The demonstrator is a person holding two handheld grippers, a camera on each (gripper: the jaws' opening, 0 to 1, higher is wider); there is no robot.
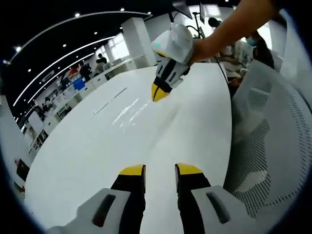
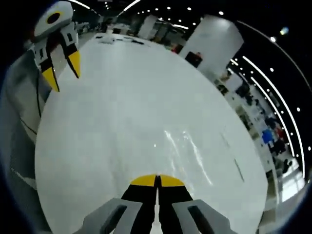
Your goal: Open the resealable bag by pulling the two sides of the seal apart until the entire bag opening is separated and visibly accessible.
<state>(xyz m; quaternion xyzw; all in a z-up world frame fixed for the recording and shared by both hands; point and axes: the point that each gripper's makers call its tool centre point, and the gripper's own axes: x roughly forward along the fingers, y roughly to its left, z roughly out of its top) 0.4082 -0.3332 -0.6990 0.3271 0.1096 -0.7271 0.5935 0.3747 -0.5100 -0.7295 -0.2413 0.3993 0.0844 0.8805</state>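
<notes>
Yellow-tipped jaws of the left gripper (image 1: 160, 171) stood apart over the white table (image 1: 97, 146), with nothing between them. In the right gripper view, the right gripper (image 2: 157, 181) had its jaws pressed together, tip against tip; whether a thin film lay pinched between them could not be told. A faint glossy sheen (image 2: 183, 144) lay on the table just beyond the right gripper's tips; it may have been the clear resealable bag, but no seal or outline could be made out, so the bag's place stayed uncertain.

Judged step: the approach, before any grasp of the seal's two sides. The next move would call for locating the bag mouth, then each gripper closing on one side of the seal.

Relative to the table: its centre lay open and offered wide room for both grippers. A white mesh chair (image 1: 263, 131) stood against its curved edge, near the left gripper. Far edges bordered an open office hall.
</notes>
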